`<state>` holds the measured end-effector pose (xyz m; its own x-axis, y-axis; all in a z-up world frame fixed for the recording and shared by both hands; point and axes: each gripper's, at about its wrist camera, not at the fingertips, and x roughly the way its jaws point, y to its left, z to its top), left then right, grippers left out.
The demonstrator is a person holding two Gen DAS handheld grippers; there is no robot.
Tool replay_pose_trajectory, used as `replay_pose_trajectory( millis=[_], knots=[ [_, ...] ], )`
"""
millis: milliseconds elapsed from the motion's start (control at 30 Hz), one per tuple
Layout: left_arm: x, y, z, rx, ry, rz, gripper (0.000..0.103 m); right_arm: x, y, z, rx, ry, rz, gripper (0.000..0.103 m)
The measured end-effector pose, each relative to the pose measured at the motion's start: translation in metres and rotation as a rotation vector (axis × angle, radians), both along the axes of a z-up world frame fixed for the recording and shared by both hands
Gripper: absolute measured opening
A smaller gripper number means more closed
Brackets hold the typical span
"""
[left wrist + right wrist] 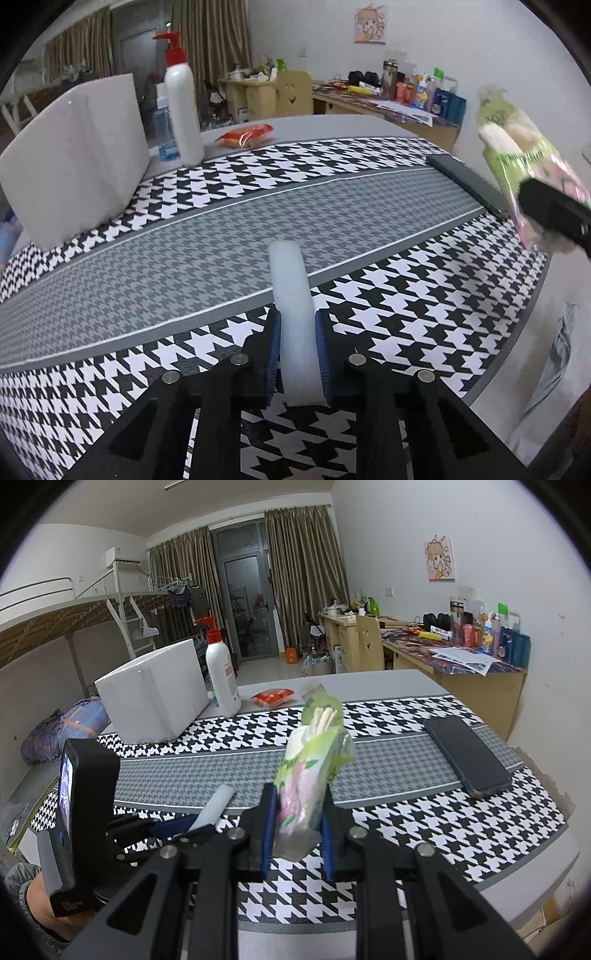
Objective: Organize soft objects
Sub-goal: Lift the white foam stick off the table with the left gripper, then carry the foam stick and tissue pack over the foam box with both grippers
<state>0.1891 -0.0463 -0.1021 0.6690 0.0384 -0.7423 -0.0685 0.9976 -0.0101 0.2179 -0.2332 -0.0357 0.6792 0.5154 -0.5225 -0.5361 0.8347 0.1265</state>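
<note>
I have something soft in each hand, both lifted above the houndstooth desk. My left gripper has its jaws pinching a pale, translucent foam-like roll, and my right gripper has its jaws squeezed onto the lower end of a green and pink tissue pack.

I judge the step in hand to be carrying both to a tidy spot, probably near the white foam box at the desk's far left (whether it opens from above I cannot tell). To do it well I should keep the grip light enough not to crush the pack, yet firm, since I hold it only by its tail and the top can flop. I should also steer wide of the phone and the pump bottle.

The roll's long axis runs straight out along my left fingers, its free end pointing away from me across the desk. The tissue pack's long axis also points forward and upward from my right jaws, leaning slightly right, with its open crinkled end farthest from me.
</note>
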Motion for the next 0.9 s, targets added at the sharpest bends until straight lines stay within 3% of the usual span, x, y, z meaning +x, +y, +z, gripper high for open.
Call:
replay_pose_trajectory(
  millis=[200,367,667,900],
  knots=[
    [-0.005,0.006,0.006,-0.04,-0.013,-0.032,0.014,0.0,0.006,0.006,0.012,-0.013,0.001,0.025],
    [-0.014,0.013,0.024,-0.056,-0.072,-0.071,0.014,0.0,0.011,0.008,0.017,-0.01,-0.002,0.025],
    [-0.027,0.039,0.058,-0.001,-0.169,-0.04,0.014,0.001,0.037,0.021,0.012,-0.033,0.031,0.025],
    [-0.035,0.062,0.079,0.0,-0.211,-0.018,0.014,0.0,0.056,0.029,0.025,-0.049,0.057,0.025]
  ],
)
